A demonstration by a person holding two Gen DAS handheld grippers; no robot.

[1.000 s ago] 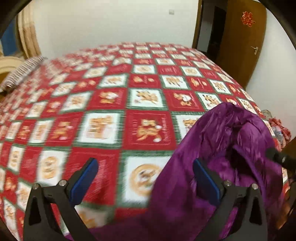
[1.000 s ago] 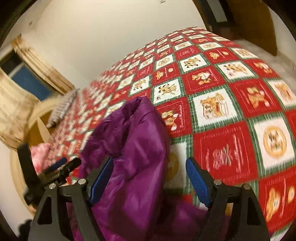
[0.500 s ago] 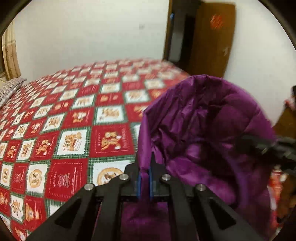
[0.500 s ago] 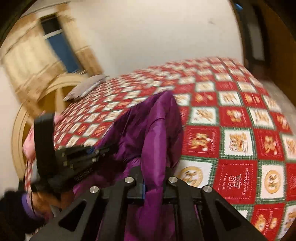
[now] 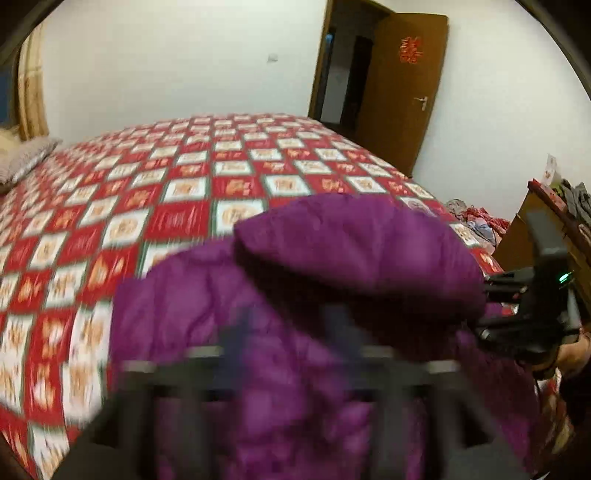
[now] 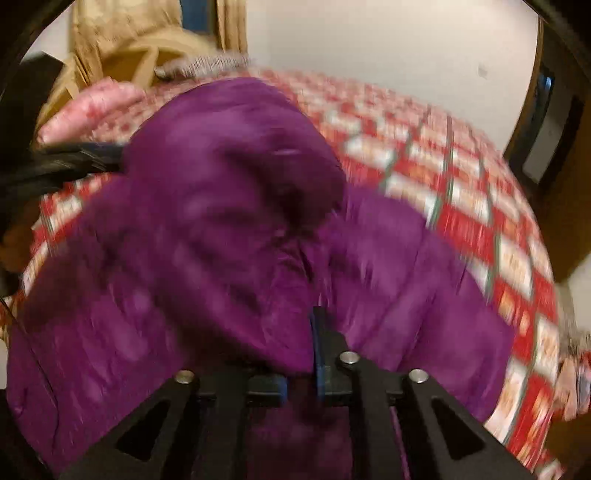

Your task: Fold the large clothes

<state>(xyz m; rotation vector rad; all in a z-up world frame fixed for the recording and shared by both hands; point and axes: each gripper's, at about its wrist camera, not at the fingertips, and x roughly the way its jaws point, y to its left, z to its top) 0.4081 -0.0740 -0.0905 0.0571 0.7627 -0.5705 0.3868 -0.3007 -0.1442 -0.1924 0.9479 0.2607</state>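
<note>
A puffy purple jacket (image 5: 354,251) lies bunched on the red and white checked bedspread (image 5: 192,192) near the bed's front edge. My left gripper (image 5: 291,332) is blurred just above it, its jaws opening wide with the pads off the cloth. In the right wrist view the jacket (image 6: 229,206) fills the middle. My right gripper (image 6: 299,369) has its blue pads close together with a fold of purple cloth between them, and its jaws are starting to open. Each gripper shows in the other's view: the right gripper (image 5: 532,314) at the right edge, the left gripper (image 6: 74,158) at the left edge.
An open brown door (image 5: 402,92) stands at the far right of the room. A wooden cabinet (image 5: 535,229) with clutter and a heap of clothes (image 5: 476,218) sit right of the bed. A grey pillow (image 5: 26,162), a pink blanket (image 6: 88,107) and tan curtains (image 6: 122,33) lie towards the headboard.
Both grippers closed on the jacket and swept it across the bed. The left jaws have since spread wide off the cloth; the right pads have parted slightly. The jacket now lies doubled over.
</note>
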